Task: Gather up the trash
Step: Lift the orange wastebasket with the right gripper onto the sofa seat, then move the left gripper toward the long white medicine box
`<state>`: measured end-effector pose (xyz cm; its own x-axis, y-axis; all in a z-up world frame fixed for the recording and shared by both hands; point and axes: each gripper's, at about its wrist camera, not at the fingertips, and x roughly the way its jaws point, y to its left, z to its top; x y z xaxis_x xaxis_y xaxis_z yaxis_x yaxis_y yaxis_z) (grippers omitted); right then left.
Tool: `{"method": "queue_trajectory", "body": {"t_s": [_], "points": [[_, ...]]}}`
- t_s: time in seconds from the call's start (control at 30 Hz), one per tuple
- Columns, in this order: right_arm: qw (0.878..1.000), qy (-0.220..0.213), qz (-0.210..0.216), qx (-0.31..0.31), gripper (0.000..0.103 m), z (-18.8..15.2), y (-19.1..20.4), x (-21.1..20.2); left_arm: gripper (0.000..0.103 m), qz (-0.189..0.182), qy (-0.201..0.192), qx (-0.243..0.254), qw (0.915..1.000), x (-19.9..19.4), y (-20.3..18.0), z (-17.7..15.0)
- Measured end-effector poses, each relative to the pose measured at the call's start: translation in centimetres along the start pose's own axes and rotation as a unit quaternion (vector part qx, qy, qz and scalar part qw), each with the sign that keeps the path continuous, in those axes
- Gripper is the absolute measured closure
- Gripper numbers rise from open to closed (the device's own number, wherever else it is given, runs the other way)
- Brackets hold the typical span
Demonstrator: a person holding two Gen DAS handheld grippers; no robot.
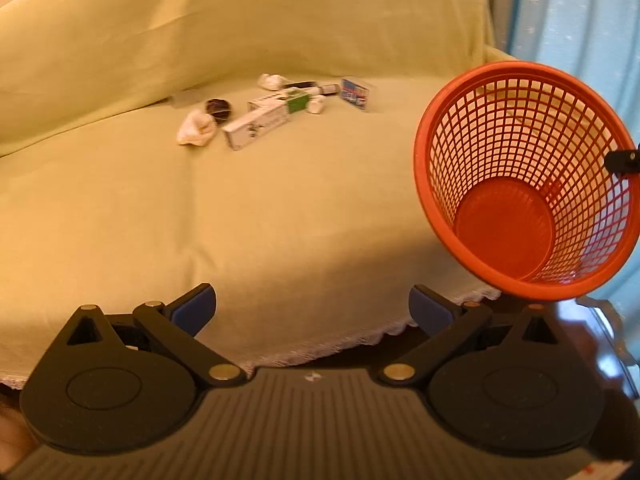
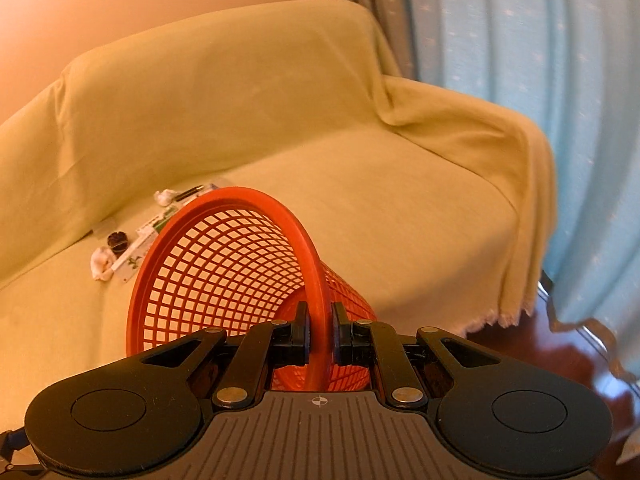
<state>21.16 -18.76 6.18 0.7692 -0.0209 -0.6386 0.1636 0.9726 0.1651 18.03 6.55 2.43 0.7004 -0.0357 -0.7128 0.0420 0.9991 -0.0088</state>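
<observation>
Trash (image 1: pixel 276 108) is lying in a loose cluster toward the back of the sofa seat (image 1: pixel 280 220), near the backrest; none of it is in the basket yet; crumpled white tissue (image 1: pixel 197 130) sitting nearest you, white-and-green carton (image 1: pixel 260 122) just beside it, dark round lid (image 1: pixel 218 109) behind the tissue, small blue-printed box (image 1: pixel 356 94) at the far right of the cluster.

Your right gripper (image 2: pixel 320 338) is pinching the rim of the orange mesh basket (image 1: pixel 524 184); fingers closed down to rim thickness, one inside the wall, one outside; basket is hanging tipped with its mouth facing the trash, probably so items can go straight in; it's empty, bare base showing.

Your left gripper (image 1: pixel 312 308) is hovering over the front edge of the seat, fingers spread wide, holding nothing; well apart from the cluster; it's looking like the picking hand.

Judgement: collection isn't started; next you're likely reaching the left in for the tissue first, since it's closest; rim grip is thin, so watch for the basket swinging as weight goes in.
</observation>
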Motion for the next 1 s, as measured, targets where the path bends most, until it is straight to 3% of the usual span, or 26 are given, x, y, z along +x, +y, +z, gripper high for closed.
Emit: {"method": "queue_trajectory", "body": {"t_s": [0.2, 0.47, 0.53, 1.0], "points": [[1.000, -0.005, 0.012, -0.014, 0.096, 2.7, 1.7, 3.5, 0.002, 0.014, 0.001, -0.010, 0.9998, 2.0, 1.7, 2.1], [0.999, -0.019, -0.017, -0.044, 0.096, 6.9, 3.5, 10.3, 0.002, 0.028, 0.012, -0.025, 0.9992, 7.2, 4.3, 5.8], [0.996, -0.040, -0.037, -0.065, 0.096, 8.1, 3.8, 11.3, 0.002, 0.030, 0.010, -0.024, 0.9992, 8.5, 4.8, 6.7], [0.989, -0.070, -0.058, -0.115, 0.096, 13.6, 4.7, 15.7, 0.002, 0.022, 0.003, -0.026, 0.9994, 14.9, 6.2, 11.0]]}}
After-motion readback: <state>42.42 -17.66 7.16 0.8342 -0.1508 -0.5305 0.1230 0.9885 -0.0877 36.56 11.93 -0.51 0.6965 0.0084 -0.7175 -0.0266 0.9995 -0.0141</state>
